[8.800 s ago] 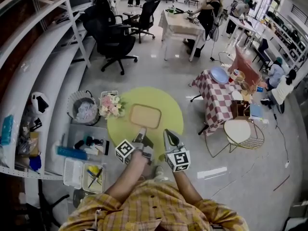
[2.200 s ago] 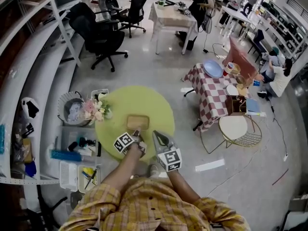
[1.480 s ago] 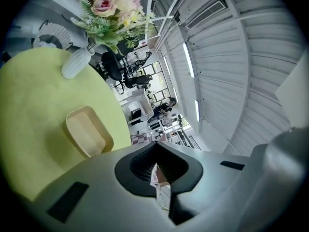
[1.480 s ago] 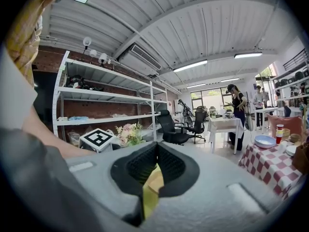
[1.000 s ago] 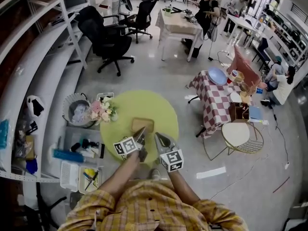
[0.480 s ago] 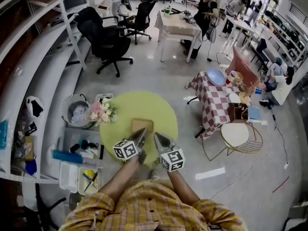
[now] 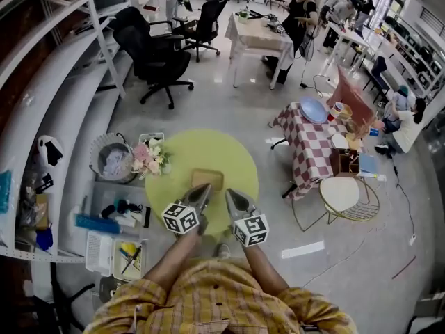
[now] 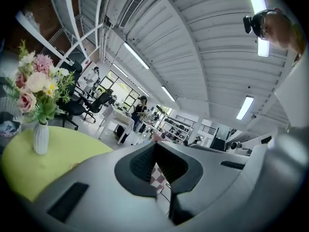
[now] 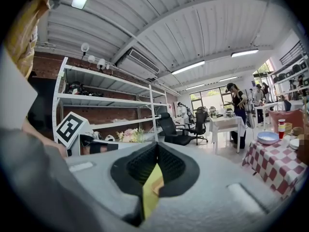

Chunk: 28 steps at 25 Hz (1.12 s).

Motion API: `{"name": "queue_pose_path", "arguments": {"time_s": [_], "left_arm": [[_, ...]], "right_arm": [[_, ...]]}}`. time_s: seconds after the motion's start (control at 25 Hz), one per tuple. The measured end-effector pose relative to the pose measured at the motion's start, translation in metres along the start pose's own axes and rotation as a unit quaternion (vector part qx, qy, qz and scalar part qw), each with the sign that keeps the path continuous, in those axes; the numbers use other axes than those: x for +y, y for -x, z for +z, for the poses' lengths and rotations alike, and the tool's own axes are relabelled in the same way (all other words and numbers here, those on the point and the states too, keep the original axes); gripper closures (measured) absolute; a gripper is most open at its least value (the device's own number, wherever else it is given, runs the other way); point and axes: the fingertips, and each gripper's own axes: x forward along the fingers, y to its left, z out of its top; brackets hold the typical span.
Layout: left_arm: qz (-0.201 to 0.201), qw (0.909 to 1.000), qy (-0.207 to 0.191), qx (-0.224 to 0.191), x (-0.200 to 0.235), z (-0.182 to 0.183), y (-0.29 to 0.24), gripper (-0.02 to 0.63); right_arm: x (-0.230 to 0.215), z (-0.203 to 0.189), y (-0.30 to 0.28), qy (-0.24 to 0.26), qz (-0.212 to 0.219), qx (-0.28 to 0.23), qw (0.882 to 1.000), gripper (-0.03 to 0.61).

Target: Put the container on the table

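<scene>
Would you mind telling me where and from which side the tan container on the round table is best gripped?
Probably the near rim of the container, pinched from above on the person's side: it looks like a shallow tray lying flat on the table, with that edge nearest.

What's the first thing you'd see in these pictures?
The big round yellow-green table in the middle of the floor jumps out, with a tan container lying on it and pink flowers at its left edge. Nearer the person, the left gripper and right gripper hang with jaws together, holding nothing.
</scene>
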Motion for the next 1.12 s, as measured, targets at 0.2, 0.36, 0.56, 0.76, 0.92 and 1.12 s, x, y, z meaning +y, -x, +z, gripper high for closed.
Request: {"name": "queue_pose_path", "arguments": {"time_s": [0.2,0.36,0.56,0.76,0.92,1.12], "left_arm": [[-0.004,0.9992,-0.039,0.004,-0.006,0.0,0.008,0.609],[-0.003,0.9972,-0.074,0.007,-0.012,0.001,0.01,0.609],[0.001,0.9943,-0.107,0.003,-0.015,0.007,0.012,0.609],[0.01,0.9929,-0.119,-0.001,-0.015,0.009,0.015,0.609],[0.012,0.9903,-0.138,-0.001,-0.018,0.011,0.016,0.609],[0.016,0.9889,-0.147,0.002,-0.016,0.012,0.017,0.609]], "right_arm": [[0.004,0.001,-0.001,0.0,-0.002,-0.002,1.0,0.581],[0.003,0.002,0.0,-0.002,-0.004,-0.004,1.0,0.581],[0.002,0.001,0.0,-0.002,-0.009,-0.002,1.0,0.581],[0.0,0.0,0.0,0.002,-0.018,0.0,1.0,0.581],[0.0,-0.003,-0.002,0.003,-0.019,0.003,1.0,0.581],[0.003,-0.003,-0.005,0.003,-0.01,0.003,1.0,0.581]]}}
